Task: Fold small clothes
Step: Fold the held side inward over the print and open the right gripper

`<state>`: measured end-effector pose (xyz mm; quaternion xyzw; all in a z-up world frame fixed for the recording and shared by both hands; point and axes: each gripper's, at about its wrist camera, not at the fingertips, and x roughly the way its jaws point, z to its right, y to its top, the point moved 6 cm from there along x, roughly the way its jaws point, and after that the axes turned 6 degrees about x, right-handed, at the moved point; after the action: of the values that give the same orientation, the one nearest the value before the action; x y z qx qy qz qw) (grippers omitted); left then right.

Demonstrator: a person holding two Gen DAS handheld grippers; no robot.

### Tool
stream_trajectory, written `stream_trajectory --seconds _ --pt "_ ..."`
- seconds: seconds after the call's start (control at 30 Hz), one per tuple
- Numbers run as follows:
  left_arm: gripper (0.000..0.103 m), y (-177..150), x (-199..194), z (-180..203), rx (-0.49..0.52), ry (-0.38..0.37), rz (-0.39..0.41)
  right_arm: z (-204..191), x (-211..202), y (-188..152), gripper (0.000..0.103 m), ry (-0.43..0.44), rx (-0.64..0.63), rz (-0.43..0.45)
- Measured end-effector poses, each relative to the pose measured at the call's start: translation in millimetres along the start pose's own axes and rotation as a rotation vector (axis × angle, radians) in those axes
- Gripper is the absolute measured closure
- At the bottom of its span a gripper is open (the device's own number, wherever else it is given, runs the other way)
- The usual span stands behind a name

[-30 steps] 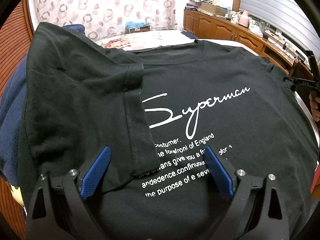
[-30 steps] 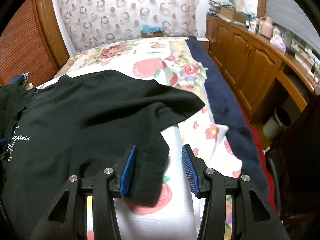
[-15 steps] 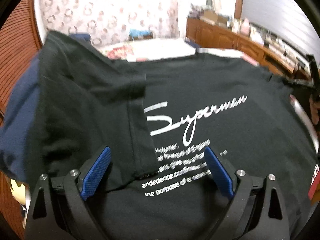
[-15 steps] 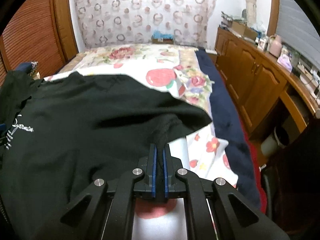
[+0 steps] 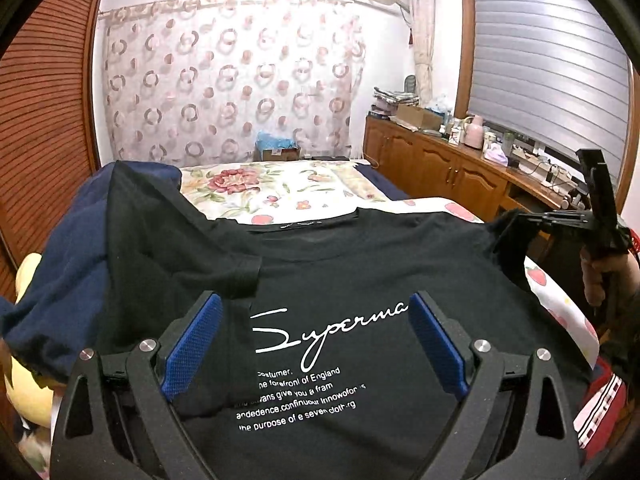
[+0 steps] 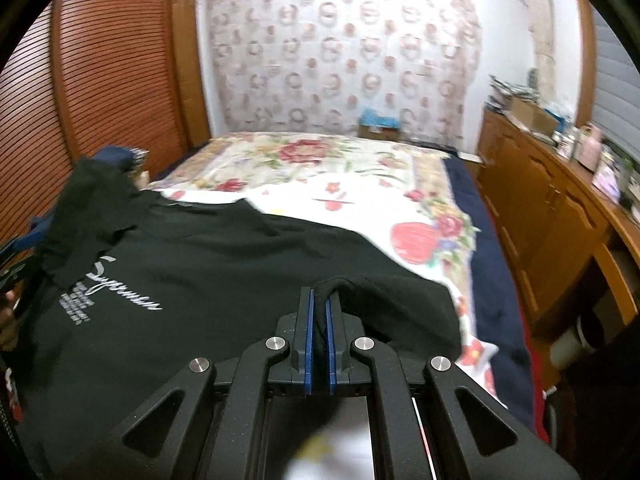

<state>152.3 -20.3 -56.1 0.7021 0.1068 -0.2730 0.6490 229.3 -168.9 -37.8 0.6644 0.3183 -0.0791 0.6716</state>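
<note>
Up close in the right wrist view, the right gripper [image 6: 318, 332] has its two blue pads pressed together on a fold of black fabric, the sleeve edge of a black T-shirt [image 6: 208, 280]. The pinched cloth rises in a small ridge just past the pads and is lifted a little off the bed. In the left wrist view the same gripper [image 5: 516, 222] shows at the far right edge, held by a person's hand [image 5: 600, 276], with the shirt's sleeve gathered up at its tip.

Nearer in that view, the left gripper [image 5: 316, 344] has its blue pads spread wide, with nothing between them. It hovers over the shirt's chest, above the white script print [image 5: 332, 332] and the small lines of white text below it.

The T-shirt lies front up across the near end of a bed with a flowered sheet [image 5: 280, 188]. Its sleeve [image 5: 180, 248] on the picture's left is already folded inward over the chest, and a dark blue garment [image 5: 68, 280] lies beneath that side. A yellow soft toy [image 5: 28, 384] sits at the left edge.

Beyond the bed hangs a curtain with ring patterns [image 5: 224, 88]. A wooden cabinet [image 5: 440, 168] crowded with clutter runs along the right wall beneath a shuttered window [image 5: 548, 80], and slatted wooden doors [image 6: 80, 100] stand on the left.
</note>
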Motion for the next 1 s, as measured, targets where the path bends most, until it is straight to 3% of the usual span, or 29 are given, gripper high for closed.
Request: stream_trajectory --seconds 0.23,0.4,0.5,0.57,0.63,0.83,1.0 --pt "0.008 -2.8 -9.5 11.5 0.025 -0.032 0.03 -14.1 9.1 -35.1 0.098 0.099 -0.05 -0.077" --pt "0.008 -3.1 -15.5 18.1 0.053 -0.021 0.022 -13.3 13.8 -57.0 0.098 0.116 -0.058 -0.133" --pt "0.008 -3.0 -21.6 21.2 0.055 -0.034 0.03 -3.7 11.5 -60.2 0.086 0.11 -0.053 -0.148" --pt "0.008 -2.7 -24.5 23.5 0.055 -0.039 0.033 1.6 3.7 -59.2 0.069 0.101 -0.05 -0.149" --pt "0.008 -2.7 -27.4 26.9 0.06 -0.041 0.038 3.1 -7.5 -54.2 0.06 0.098 -0.045 -0.132" --pt "0.008 -4.3 -31.4 38.2 0.075 -0.06 0.044 30.7 -42.0 -49.6 0.052 0.039 -0.016 -0.05" --pt "0.008 -8.0 -29.9 45.1 0.081 -0.069 0.037 79.3 -30.7 -51.7 0.052 -0.061 0.034 -0.058"
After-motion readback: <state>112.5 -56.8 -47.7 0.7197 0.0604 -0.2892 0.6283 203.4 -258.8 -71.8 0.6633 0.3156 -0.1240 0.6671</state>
